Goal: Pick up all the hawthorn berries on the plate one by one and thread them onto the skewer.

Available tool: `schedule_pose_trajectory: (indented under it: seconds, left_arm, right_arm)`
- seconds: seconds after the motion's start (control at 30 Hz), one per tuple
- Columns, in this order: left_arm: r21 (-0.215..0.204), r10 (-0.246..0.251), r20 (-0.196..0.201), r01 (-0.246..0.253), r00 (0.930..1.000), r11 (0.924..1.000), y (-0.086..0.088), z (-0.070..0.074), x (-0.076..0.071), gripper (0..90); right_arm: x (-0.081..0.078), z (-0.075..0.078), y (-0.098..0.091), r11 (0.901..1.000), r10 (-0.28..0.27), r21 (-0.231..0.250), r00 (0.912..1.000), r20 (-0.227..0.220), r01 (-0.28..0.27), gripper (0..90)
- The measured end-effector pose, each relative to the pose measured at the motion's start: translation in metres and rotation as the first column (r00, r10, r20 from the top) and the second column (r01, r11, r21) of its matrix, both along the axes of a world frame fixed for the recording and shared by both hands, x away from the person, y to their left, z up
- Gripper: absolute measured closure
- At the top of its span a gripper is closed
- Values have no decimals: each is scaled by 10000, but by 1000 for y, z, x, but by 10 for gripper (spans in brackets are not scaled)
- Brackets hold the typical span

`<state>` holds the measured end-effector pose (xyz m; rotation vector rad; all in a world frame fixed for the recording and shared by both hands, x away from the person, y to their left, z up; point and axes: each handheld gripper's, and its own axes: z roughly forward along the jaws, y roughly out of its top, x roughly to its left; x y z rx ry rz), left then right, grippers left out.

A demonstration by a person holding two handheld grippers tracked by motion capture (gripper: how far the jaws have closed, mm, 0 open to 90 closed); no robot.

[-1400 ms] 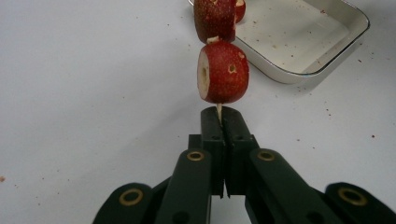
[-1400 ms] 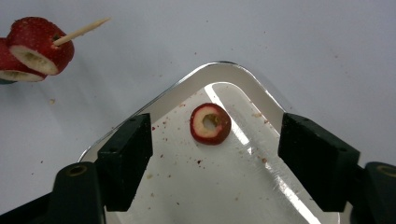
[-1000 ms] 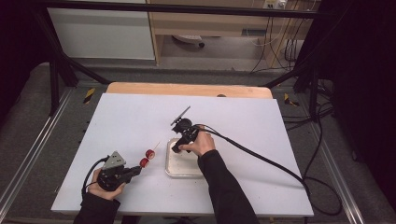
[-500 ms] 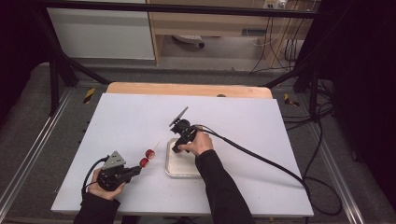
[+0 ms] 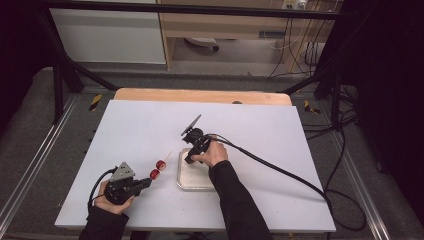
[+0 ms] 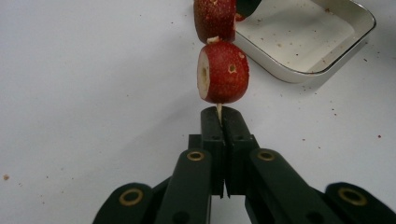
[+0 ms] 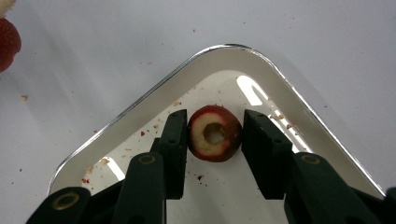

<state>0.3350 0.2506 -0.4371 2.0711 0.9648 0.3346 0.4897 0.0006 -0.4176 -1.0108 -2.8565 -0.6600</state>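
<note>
Threading Fruit Slices: Skewer Held at Left, Slice Framed at Right

Resting low on the white tabletop (image 5: 125,125) at the near left, the left gripper (image 5: 146,182) is pressed together on the bare end of a thin wooden skewer (image 6: 219,111). In the left gripper view the two jaws meet with the stick pinched between them. The skewer runs away from the jaws, slanting toward the tray. Two red fruit slices are threaded on it: the nearer slice (image 6: 223,72) sits just past the jaw tips, and the second slice (image 6: 214,19) touches it farther along. In the high view both slices (image 5: 158,169) lie between the left gripper and the tray.

A white tray (image 5: 192,182) with a metal rim sits at the centre of the tabletop, with red crumbs scattered on its floor.

The right gripper (image 5: 189,160) points down into the far corner of the tray. Its jaws have just been closing, with a cored fruit slice (image 7: 215,133) between them. One jaw touches the slice; at the other a narrow gap remains. The slice rests on the tray floor near the corner.
</note>
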Motion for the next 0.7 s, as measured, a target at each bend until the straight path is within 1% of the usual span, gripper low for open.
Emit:
schedule_pose_trajectory:
  seconds: [0.03,0.1,0.13,0.3,0.37,0.53,0.7]
  left_arm:
    - [1,4,2,-4,10000,10000,0,0,0,885]
    - [-1,7,12,-7,10000,10000,0,0,0,885]
    - [-14,17,12,-17,10000,10000,0,0,0,885]
    - [1,1,49,-1,10000,10000,-1,0,0,885]
    - [-12,12,58,-11,10000,10000,-1,0,-1,885]
    - [-4,-6,103,6,9999,10000,-2,1,-2,885]
    - [24,-57,170,57,9998,10000,-5,2,-4,885]
  right_arm:
    - [0,1,0,10000,-50,-3,10000,-41,50,618]
    - [0,2,0,9999,-92,104,9999,56,92,619]
    - [-1,4,-1,9998,-159,115,9999,3,159,619]
    - [-3,13,-4,9990,-271,345,9996,69,269,620]
    - [-5,17,-6,9984,-375,437,9993,93,370,620]
    - [-11,27,-10,9976,-496,488,9986,174,487,621]
    - [-17,35,-15,9967,-535,629,9981,292,516,621]
